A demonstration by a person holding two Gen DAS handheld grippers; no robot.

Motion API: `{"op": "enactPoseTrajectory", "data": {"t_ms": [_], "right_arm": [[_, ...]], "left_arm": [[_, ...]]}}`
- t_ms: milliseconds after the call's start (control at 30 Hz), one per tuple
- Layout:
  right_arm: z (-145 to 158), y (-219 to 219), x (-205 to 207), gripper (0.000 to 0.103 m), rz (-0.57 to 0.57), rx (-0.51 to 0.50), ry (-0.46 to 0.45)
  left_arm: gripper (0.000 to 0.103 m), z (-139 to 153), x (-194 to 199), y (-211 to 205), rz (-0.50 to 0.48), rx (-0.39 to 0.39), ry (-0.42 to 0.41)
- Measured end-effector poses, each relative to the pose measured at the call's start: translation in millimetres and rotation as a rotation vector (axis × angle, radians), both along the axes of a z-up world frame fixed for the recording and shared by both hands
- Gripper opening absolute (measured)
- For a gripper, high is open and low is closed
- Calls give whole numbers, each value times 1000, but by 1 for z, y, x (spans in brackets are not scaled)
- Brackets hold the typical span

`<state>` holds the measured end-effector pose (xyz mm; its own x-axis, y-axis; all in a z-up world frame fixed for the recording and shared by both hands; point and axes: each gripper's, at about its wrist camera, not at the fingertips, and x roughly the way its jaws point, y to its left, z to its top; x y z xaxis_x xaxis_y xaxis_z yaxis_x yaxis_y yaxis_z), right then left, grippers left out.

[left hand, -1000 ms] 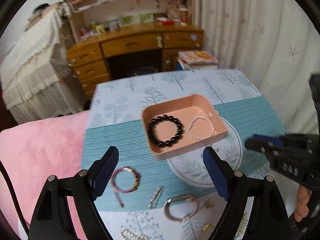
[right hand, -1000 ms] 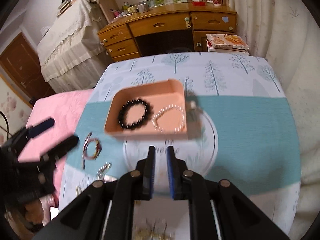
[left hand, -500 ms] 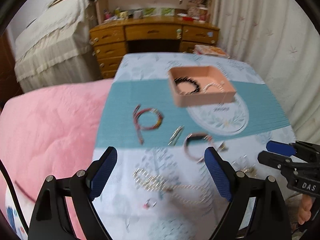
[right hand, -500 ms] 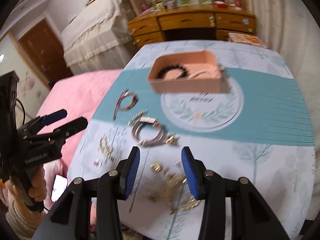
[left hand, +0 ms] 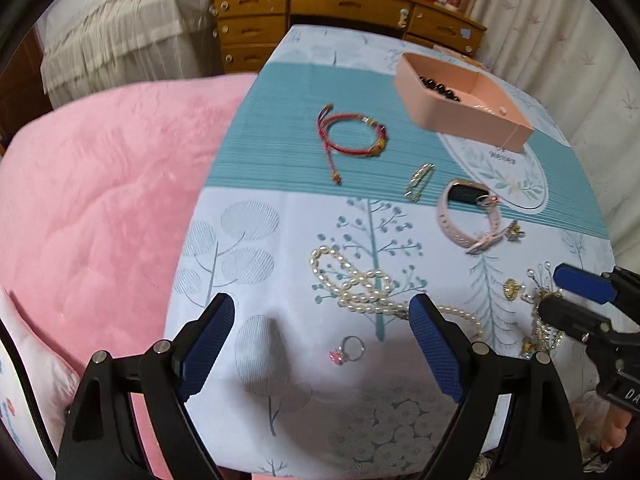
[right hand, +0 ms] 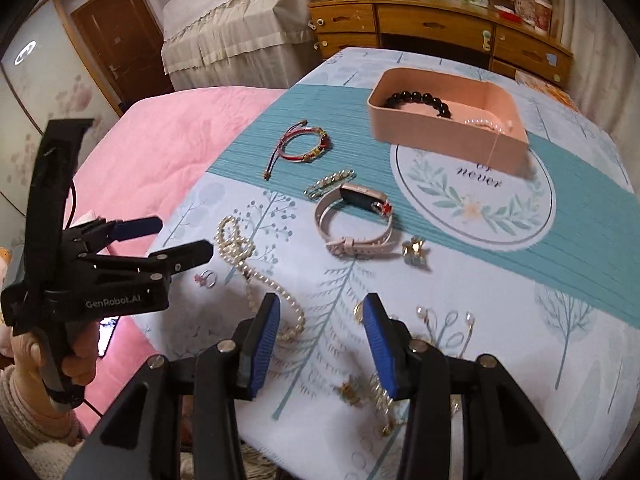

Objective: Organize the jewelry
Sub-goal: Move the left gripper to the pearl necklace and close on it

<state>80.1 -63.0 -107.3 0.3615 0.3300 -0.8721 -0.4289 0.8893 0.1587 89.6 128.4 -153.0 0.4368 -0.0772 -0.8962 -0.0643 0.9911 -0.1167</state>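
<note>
Soft even daylight, perhaps from the curtained side, faint tool shadow, slight motion blur, fisheye-bent dark edges

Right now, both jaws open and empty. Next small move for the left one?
Probably lower the left gripper onto the pink-stone ring. Its jaws stand wide open with the ring lying loose between them, while the pink tray holds only two bracelets.

A teal striped band is crossing the pale blue, tree-printed tabletop [right hand: 500, 320]. The tray [right hand: 440, 136] is showing peach, holding black beads [right hand: 416, 98]. The cord bracelet [left hand: 352, 136] is glowing red and gold; the blanket [left hand: 100, 200] is looking pink.
</note>
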Motion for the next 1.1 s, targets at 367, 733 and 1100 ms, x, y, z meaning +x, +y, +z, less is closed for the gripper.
{"op": "enactPoseTrajectory", "data": {"t_ms": [367,733,1100], "right_arm": [[-22,-21,30,44,-47,45,56],[-36,-40,43,44,-74,112,111],[-37,-50,44,44,-97,137,116]], "left_arm": [[58,-25,36,1,2,-69,123],[57,-28,72,-11,-8,-18,330],[5,-28,72,3,108,-100,344]]}}
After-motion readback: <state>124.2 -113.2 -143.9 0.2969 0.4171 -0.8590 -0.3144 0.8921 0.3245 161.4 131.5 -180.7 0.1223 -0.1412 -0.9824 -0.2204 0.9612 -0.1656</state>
